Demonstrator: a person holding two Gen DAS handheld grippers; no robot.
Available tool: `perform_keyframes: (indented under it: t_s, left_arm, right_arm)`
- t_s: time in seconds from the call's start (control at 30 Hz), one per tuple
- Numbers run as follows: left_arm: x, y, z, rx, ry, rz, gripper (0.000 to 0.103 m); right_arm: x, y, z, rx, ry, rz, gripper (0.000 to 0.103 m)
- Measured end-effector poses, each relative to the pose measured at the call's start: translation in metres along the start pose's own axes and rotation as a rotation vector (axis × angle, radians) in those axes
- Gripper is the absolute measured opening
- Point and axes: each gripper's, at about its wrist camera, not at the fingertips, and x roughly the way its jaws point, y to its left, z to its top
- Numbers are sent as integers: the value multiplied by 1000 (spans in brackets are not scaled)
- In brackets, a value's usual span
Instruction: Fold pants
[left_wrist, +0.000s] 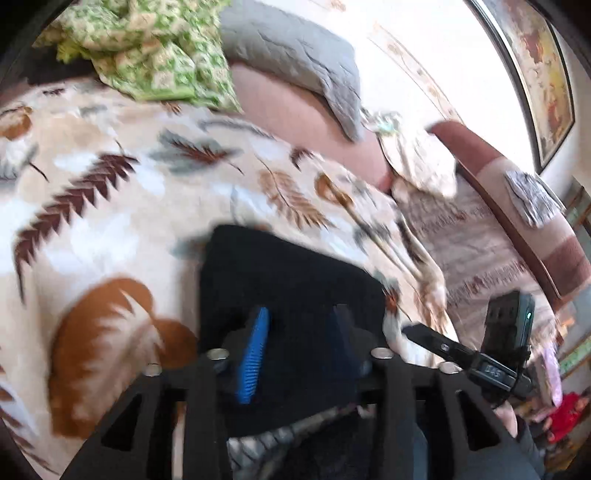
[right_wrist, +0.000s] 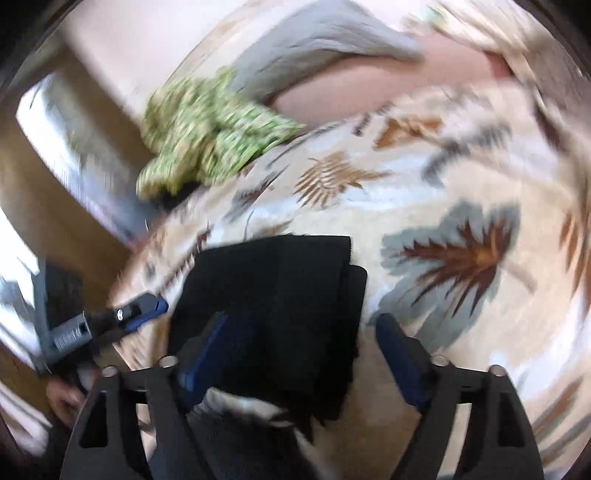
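Ribbed blue fingers (left_wrist: 255, 354) of the left gripper (left_wrist: 299, 350) stand apart over the black pants (left_wrist: 280, 280), a flat folded rectangle of soft fabric on the leaf-print blanket (left_wrist: 110, 206). Right gripper (right_wrist: 306, 354) jaws gape wide above the pants' edge. Crumpled green cloth (right_wrist: 207, 136) lies beyond.

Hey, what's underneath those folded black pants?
The black pants lie on a leaf-print blanket that shows on the far side and on both sides of them. Whatever sits directly beneath the fabric is covered, so only the blanket around the edges can be confirmed.
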Motion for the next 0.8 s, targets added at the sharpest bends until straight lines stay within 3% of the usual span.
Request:
perform_keyframes:
  t_s: [0.1, 0.17, 0.23, 0.27, 0.3, 0.37, 0.43, 0.7, 0.8]
  left_arm:
    - [18, 21, -2, -81, 36, -8, 49]
    - [29, 32, -5, -120, 48, -37, 49]
    - [35, 43, -4, -175, 40, -74, 49]
    - [36, 51, -5, -214, 32, -103, 49]
    - [41, 57, -4, -236, 27, -115, 46]
    - [44, 65, -6, -248, 25, -78, 12]
    - [42, 66, -4, -250, 20, -68, 0]
    - [51, 12, 47, -91, -25, -109, 0]
    - [53, 8, 53, -89, -25, -87, 1]
  right_arm:
    - [30, -28, -5, 205, 78, 154, 85]
    - [39, -35, -8, 248, 68, 153, 86]
    - [40, -27, -7, 206, 63, 144, 86]
    - [42, -20, -8, 153, 78, 131, 83]
    - [43, -15, -8, 127, 87, 116, 64]
    - [42, -16, -8, 132, 94, 89, 44]
    - [33, -25, -5, 191, 57, 136, 34]
    - [20, -19, 30, 57, 8, 142, 30]
    - [26, -33, 29, 91, 67, 143, 30]
